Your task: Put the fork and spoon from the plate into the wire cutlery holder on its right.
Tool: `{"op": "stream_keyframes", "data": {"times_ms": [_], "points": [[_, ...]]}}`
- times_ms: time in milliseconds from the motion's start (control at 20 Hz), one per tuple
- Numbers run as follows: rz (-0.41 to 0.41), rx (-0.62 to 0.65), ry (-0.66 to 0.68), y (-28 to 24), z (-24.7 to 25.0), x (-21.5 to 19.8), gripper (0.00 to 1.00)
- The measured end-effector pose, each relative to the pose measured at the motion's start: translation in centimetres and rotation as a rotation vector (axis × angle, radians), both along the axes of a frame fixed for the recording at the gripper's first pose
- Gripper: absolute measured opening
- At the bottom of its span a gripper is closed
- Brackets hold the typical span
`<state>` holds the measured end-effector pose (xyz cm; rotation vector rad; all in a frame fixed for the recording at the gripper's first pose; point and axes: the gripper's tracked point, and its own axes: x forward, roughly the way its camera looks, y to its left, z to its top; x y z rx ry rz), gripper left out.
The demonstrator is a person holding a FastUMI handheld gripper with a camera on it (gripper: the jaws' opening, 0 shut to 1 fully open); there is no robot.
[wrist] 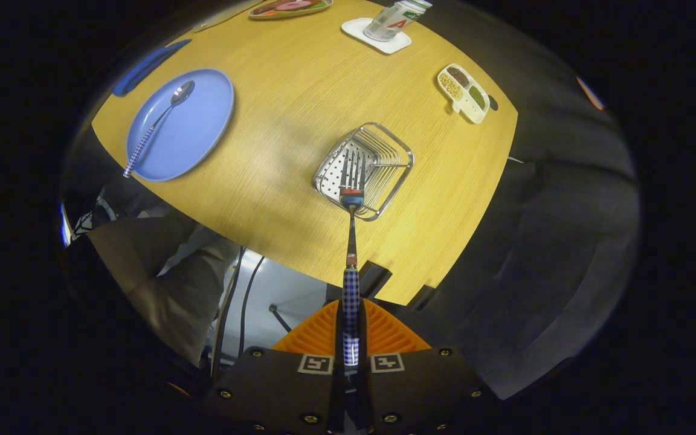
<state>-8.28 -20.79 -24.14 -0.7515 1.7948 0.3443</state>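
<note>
Gripper (351, 338) is pinching the fork (351, 241) by its checked handle, tines hanging over the wire cutlery holder (364, 169), apparently lining up the drop. Spoon (157, 124) is lying on the plate (203, 130), well left of the holder.

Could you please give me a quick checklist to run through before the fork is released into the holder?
1. Grip: fingers closed on the fork handle: ok.
2. Aim: tines point at the wire cutlery holder: ok.
3. Height: tines inside the holder or above it: cannot tell.
4. Holder interior free of other cutlery: ok.
5. Spoon on the blue plate, to be moved next: ok.
</note>
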Motion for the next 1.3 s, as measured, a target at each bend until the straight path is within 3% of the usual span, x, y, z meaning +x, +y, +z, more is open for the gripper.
{"op": "stream_keyframes", "data": {"times_ms": [550, 700, 900, 1000, 1100, 1150, 1200, 1300], "points": [[0.125, -0.076, 0.149, -1.7, -4.0, 3.7, 0.08], [0.120, -0.075, 0.195, -1.5, -4.9, 3.8, 0.09], [0.087, -0.057, 0.148, -1.1, -5.4, 4.7, 0.14], [0.069, -0.055, 0.128, -1.1, -5.1, 5.0, 0.24], [0.049, -0.040, 0.103, -0.9, -4.8, 5.1, 0.80], [0.029, -0.028, 0.081, -0.7, -4.5, 5.1, 0.89], [0.011, -0.015, 0.051, -0.3, -4.2, 5.4, 0.86], [-0.033, 0.034, -0.032, 1.0, -3.4, 5.8, 0.97]]}}
